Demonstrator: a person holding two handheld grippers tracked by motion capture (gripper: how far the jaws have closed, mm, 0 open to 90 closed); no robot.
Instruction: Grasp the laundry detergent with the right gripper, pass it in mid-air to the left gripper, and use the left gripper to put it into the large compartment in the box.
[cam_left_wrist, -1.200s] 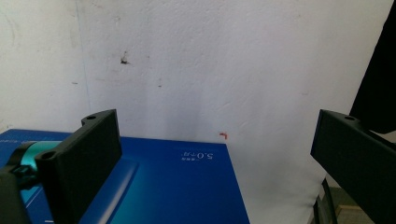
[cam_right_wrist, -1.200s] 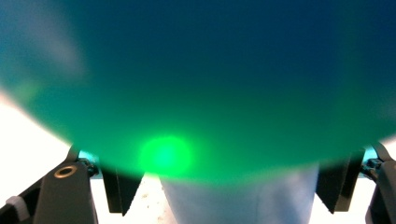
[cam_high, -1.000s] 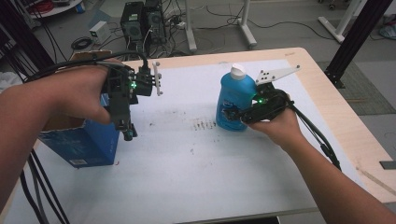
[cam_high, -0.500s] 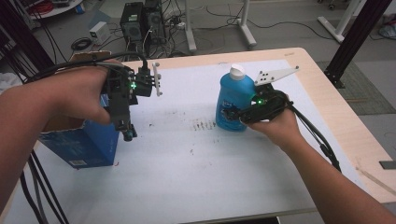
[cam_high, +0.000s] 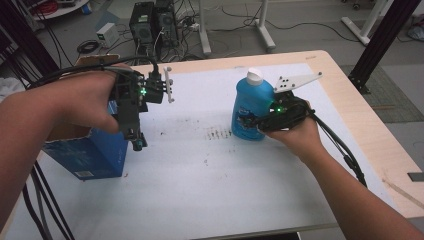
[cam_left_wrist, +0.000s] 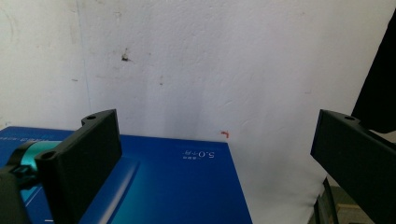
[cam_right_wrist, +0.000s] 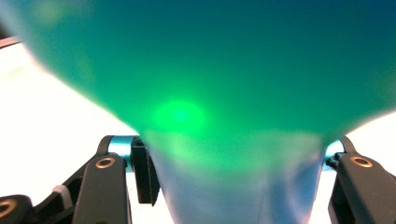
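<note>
At the left, a dark blue cardboard box (cam_high: 87, 155) stands on the white-covered tabletop (cam_high: 200, 190); the left hand-held gripper (cam_high: 136, 141) hangs just above its right edge, jaws spread wide and empty. Right of centre, the right hand-held gripper (cam_high: 247, 121) has its jaws closed against an upright blue plastic bottle with a white cap (cam_high: 250, 102)

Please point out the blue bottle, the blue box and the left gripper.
blue bottle (cam_high: 247, 102): high view, upper body.
blue box (cam_high: 92, 152): high view, front side.
left gripper (cam_high: 138, 142): high view, between the jaw tips.
</note>
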